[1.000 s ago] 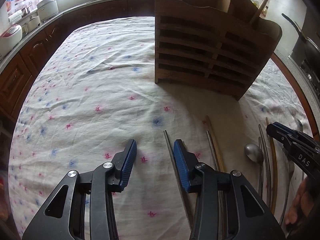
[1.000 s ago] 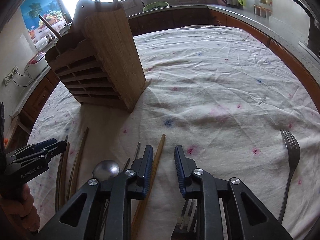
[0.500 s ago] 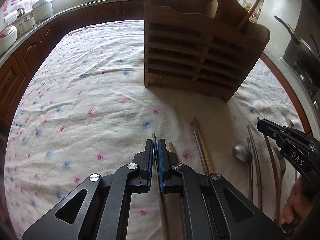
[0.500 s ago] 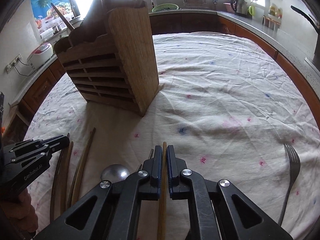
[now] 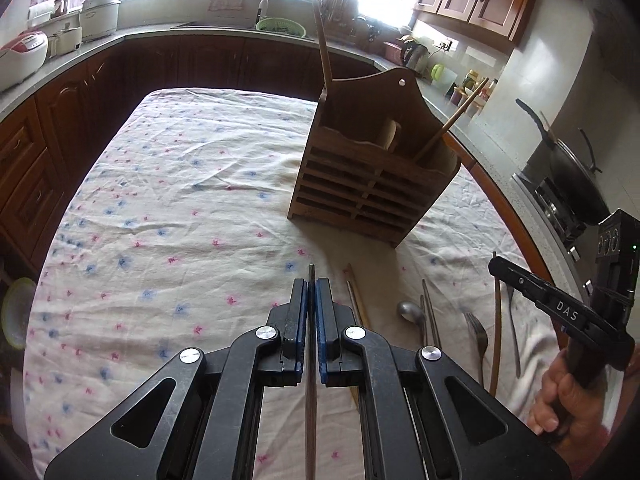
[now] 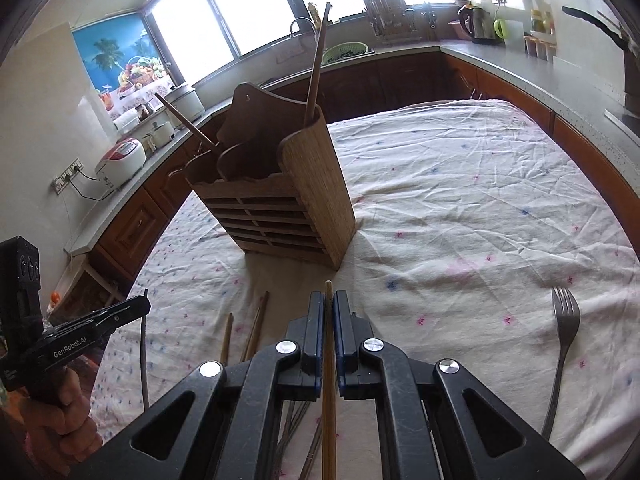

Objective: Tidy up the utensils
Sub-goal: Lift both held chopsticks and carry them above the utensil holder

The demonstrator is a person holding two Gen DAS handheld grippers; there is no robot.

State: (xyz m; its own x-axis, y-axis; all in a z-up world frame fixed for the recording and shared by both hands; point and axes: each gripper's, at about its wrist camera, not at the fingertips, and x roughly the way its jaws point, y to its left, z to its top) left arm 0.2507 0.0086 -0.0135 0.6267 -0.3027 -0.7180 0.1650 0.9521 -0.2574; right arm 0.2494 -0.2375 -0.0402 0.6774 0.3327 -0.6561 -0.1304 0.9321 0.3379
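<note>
My left gripper (image 5: 311,283) is shut on a thin metal chopstick (image 5: 310,400), held above the flowered cloth (image 5: 180,200). Its tip sticks out just past the blue pads. My right gripper (image 6: 329,295) is shut on a wooden chopstick (image 6: 329,400), also lifted. Ahead of both stands the wooden utensil holder (image 5: 360,188) (image 6: 280,204), with two wooden sticks leaning in its compartments. In each wrist view the other gripper shows at the side with its chopstick hanging from it: the right gripper (image 5: 496,266) and the left gripper (image 6: 142,306).
On the cloth lie a spoon (image 5: 412,312), a fork (image 5: 478,330), metal chopsticks (image 5: 430,312) and wooden chopsticks (image 6: 256,328). A separate fork (image 6: 562,332) lies to the right. Dark wood counters with appliances ring the table; a wok (image 5: 576,184) sits on the stove.
Both grippers closed, the left on the metal chopstick and the right on the wooden one, then rose from the cloth with them. The holder now looks farther off and lower.
</note>
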